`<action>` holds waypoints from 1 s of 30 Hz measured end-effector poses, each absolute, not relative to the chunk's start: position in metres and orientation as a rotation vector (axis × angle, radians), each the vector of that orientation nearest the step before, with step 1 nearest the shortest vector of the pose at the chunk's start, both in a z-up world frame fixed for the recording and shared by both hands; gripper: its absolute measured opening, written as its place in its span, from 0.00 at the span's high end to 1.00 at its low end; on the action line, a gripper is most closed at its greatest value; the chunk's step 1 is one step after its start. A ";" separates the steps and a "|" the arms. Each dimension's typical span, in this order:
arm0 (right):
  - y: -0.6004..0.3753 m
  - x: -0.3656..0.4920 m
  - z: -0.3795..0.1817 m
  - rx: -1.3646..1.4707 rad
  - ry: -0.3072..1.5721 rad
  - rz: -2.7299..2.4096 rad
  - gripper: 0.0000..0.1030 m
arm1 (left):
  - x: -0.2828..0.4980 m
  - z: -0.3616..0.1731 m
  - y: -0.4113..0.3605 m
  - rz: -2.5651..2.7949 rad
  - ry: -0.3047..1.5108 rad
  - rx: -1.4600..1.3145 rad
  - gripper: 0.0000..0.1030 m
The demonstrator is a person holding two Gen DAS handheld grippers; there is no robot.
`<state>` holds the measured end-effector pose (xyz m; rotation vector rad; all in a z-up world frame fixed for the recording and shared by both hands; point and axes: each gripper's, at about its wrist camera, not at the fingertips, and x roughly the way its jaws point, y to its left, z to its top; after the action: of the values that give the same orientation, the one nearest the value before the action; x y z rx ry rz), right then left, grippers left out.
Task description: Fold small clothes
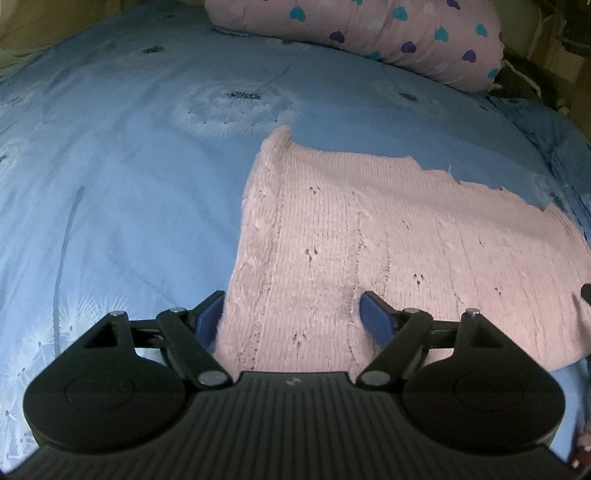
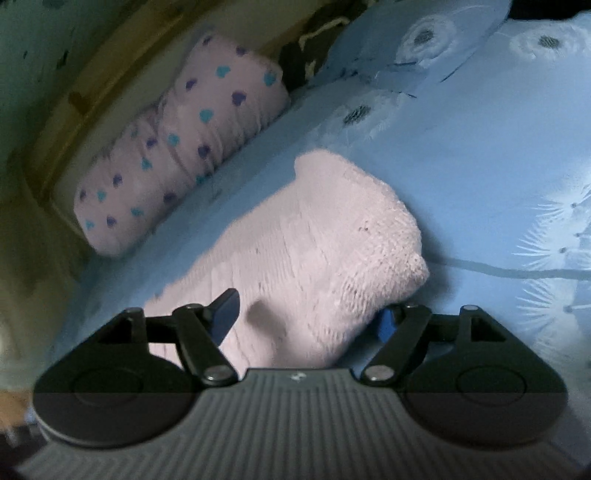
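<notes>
A small pink knitted garment (image 1: 369, 251) lies on a blue bedsheet (image 1: 122, 184). In the left wrist view my left gripper (image 1: 291, 314) is open; its blue fingers (image 1: 373, 314) straddle the garment's near left corner, the cloth lying between them. In the right wrist view the same garment (image 2: 325, 251) bulges up in a fold. My right gripper (image 2: 306, 314) is open, with one blue finger (image 2: 225, 306) resting over the cloth and the other partly hidden under the raised edge.
A pink pillow with blue and purple hearts (image 1: 369, 33) lies at the head of the bed, also in the right wrist view (image 2: 177, 147). A wooden bed frame (image 2: 74, 99) runs behind it. The blue dandelion-print sheet (image 2: 498, 184) spreads around the garment.
</notes>
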<state>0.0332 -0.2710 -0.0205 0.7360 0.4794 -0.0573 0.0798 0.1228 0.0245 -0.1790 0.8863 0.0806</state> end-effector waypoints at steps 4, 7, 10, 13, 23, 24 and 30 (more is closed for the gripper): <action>-0.282 0.040 -0.026 0.822 0.400 -0.072 0.29 | 0.083 0.025 0.124 0.078 0.888 -0.188 0.19; -0.291 0.046 -0.029 0.870 0.372 -0.075 0.29 | 0.082 0.026 0.126 0.076 0.887 -0.188 0.19; -0.294 0.052 -0.028 0.868 0.366 -0.080 0.29 | 0.083 0.027 0.127 0.078 0.881 -0.191 0.19; -0.293 0.060 -0.027 0.843 0.372 -0.095 0.29 | 0.083 0.029 0.127 0.082 0.874 -0.194 0.19; -0.301 0.076 -0.024 0.785 0.416 -0.157 0.59 | 0.084 0.034 0.134 0.096 0.852 -0.212 0.19; -0.303 0.078 -0.025 0.780 0.427 -0.167 0.66 | 0.084 0.034 0.135 0.098 0.849 -0.216 0.19; -0.304 0.077 -0.008 0.735 0.441 -0.123 0.72 | 0.084 0.037 0.145 0.115 0.842 -0.246 0.19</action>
<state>0.0772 -0.3039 -0.0080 0.7346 0.4415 -0.1233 0.0841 0.1448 0.0365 -0.2458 0.8423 0.1154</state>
